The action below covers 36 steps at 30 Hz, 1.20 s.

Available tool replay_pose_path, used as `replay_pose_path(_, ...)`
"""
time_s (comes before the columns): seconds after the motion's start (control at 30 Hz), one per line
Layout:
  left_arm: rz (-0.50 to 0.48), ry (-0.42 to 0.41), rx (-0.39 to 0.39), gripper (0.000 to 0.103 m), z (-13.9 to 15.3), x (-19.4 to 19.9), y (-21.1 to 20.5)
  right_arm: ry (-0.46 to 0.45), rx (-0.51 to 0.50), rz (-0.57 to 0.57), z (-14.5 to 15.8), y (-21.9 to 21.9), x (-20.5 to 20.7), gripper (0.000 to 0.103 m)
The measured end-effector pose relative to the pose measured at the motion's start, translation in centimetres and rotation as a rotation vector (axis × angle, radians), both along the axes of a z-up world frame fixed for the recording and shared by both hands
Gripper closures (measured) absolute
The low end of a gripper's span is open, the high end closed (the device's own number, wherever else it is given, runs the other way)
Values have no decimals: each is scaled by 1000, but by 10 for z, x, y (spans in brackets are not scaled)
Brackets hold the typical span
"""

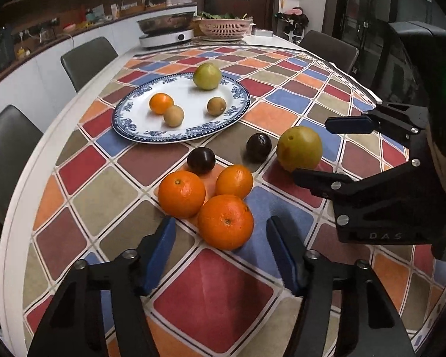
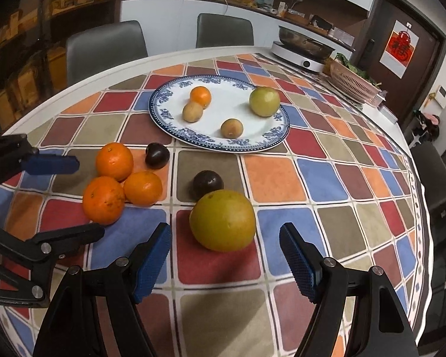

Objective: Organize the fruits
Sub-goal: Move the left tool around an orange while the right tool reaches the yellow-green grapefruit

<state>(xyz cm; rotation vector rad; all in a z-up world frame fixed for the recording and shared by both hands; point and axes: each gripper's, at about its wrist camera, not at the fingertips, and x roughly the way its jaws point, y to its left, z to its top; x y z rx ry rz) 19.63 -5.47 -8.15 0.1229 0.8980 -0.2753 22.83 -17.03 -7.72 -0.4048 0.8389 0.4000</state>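
Observation:
Three oranges cluster on the checked tablecloth; the nearest orange point(image 1: 225, 221) lies between the fingertips of my left gripper point(image 1: 220, 232), whose blue pads stand clear of it on both sides. A large yellow-green fruit point(image 2: 223, 220) sits between the open fingers of my right gripper point(image 2: 224, 232), untouched. Two dark round fruits point(image 1: 201, 160) point(image 1: 259, 147) lie behind these. The blue-rimmed white plate point(image 1: 128, 125) holds a small orange point(image 1: 161, 103), two brown fruits and a green one point(image 1: 207, 76). In the right wrist view, the left gripper point(image 2: 89, 197) flanks the oranges.
At the far end of the table stand an induction cooker with a steel pan point(image 1: 166, 23) and a pink basket of greens point(image 1: 226, 26). Grey chairs point(image 1: 87, 59) line the white table edge point(image 1: 20, 184). The cloth runs up to the table's right edge point(image 2: 422, 208).

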Motion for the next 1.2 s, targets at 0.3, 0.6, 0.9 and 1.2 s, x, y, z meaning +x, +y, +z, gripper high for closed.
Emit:
replay_pose_path(0.3,-16,22,-10,54,-2,8,-4,39,-14,16,-8,5,11,39)
replay_pose_path(0.6,-16,35,-16,61,-4,9,-4,60,9,0,-11,3,14,51)
replay_pose_path(0.9,3,12,-29,62,4,6,2,62,53,-37,-8,-1,10,52)
replay_pose_path(1.2,22,-23,-50,62,20,0,9,41,123,-73,6,-4,-3,52)
